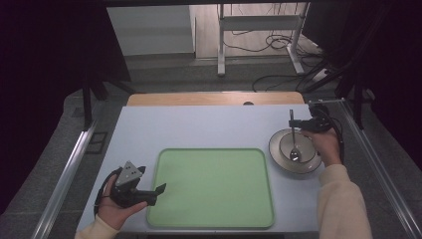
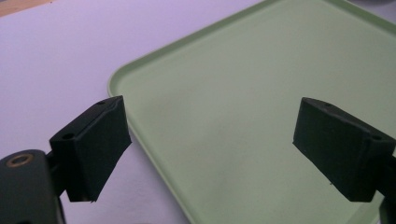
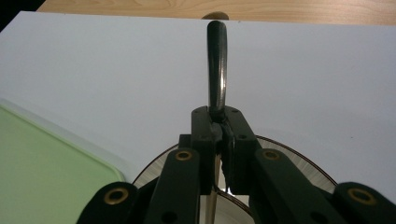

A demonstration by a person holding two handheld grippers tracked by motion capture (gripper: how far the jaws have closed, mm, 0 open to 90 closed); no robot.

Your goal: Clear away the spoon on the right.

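Note:
A pale green tray lies in the middle of the white table. To its right stands a grey bowl with a metal spoon upright in it, scoop down. My right gripper is shut on the spoon's handle above the bowl. My left gripper stands open at the tray's left edge, low over the table. Between its spread jaws lies the tray's corner, with nothing held.
A wooden strip runs along the table's far edge. Metal rails flank the table on both sides. Beyond it are a floor with cables and a metal stand.

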